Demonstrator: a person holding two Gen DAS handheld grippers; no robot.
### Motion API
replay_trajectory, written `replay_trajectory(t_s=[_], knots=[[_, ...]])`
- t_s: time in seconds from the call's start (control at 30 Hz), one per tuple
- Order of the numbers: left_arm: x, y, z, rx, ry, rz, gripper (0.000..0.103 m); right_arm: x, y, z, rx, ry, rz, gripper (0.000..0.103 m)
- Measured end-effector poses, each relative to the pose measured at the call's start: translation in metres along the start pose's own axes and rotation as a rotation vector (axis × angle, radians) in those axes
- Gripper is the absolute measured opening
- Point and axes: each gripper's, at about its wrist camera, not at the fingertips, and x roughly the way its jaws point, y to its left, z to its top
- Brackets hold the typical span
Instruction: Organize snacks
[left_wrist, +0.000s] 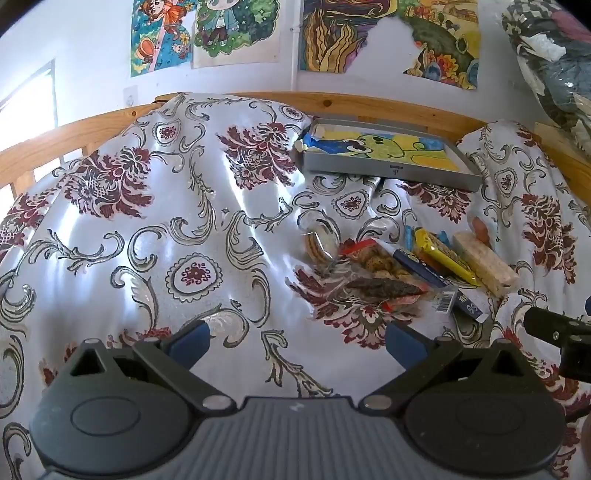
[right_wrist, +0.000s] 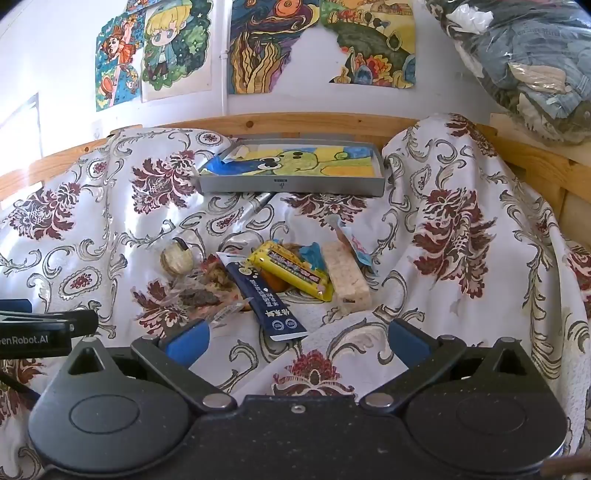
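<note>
A heap of snacks lies on the flowered cloth (right_wrist: 110, 229): a yellow bar (right_wrist: 291, 273), a dark blue stick pack (right_wrist: 264, 295), a pale rice-cake block (right_wrist: 345, 277), a round cookie pack (right_wrist: 176, 260) and a clear bag with dark pieces (right_wrist: 199, 295). The same heap shows in the left wrist view, with the yellow bar (left_wrist: 445, 258) and the clear bag (left_wrist: 384, 286) ahead and to the right. A grey tray (right_wrist: 291, 184) with a drawing inside stands behind it. My right gripper (right_wrist: 297, 341) is open just short of the blue pack. My left gripper (left_wrist: 297, 345) is open over bare cloth.
A wooden rail (right_wrist: 295, 123) runs behind the cloth, under a wall of coloured drawings (right_wrist: 258, 44). A plastic bag of clothes (right_wrist: 524, 62) hangs at the upper right. The cloth rises in folds on the right (right_wrist: 461, 221). The left gripper's side shows at the left edge (right_wrist: 44, 326).
</note>
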Motion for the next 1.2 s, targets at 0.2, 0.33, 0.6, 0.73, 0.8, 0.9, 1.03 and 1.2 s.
replay_trajectory(t_s=[0.2,0.33,0.6,0.73,0.8,0.9,1.03,1.2], knots=[[-0.0012,-0.002,-0.0017,-0.005,0.002,0.001,0.103,0.0,-0.0021,0.0019,0.0,-0.001,-0.002,0.102],[-0.0016,-0.0012,-0.0026,-0.006,0.002,-0.002,0.103,0.0011,0.001,-0.0003,0.0,-0.001,-0.002,0.102],[-0.0014,-0.0016,-0.0035,-0.008,0.002,-0.004,0.103,0.0007,0.0004,0.0002,0.0,-0.001,-0.001,0.102],[-0.0013,-0.0018,-0.0035,-0.008,0.002,-0.004,0.103,0.0009,0.0005,0.0001,0.0,-0.001,-0.001,0.102],[-0.0013,-0.0016,-0.0033,-0.007,0.003,-0.005,0.103,0.001,0.0004,0.0,0.0,-0.001,-0.001,0.102],[-0.0013,-0.0017,-0.0036,-0.008,0.004,-0.005,0.103,0.0011,0.0005,0.0,0.0,-0.001,-0.002,0.102],[-0.0015,-0.0024,-0.0048,-0.008,0.004,-0.006,0.103,0.0024,0.0003,-0.0008,0.0,-0.002,-0.001,0.102],[0.0002,-0.0035,-0.0051,-0.01,0.008,-0.01,0.103,0.0026,-0.0007,0.0,0.003,-0.001,0.001,0.102]])
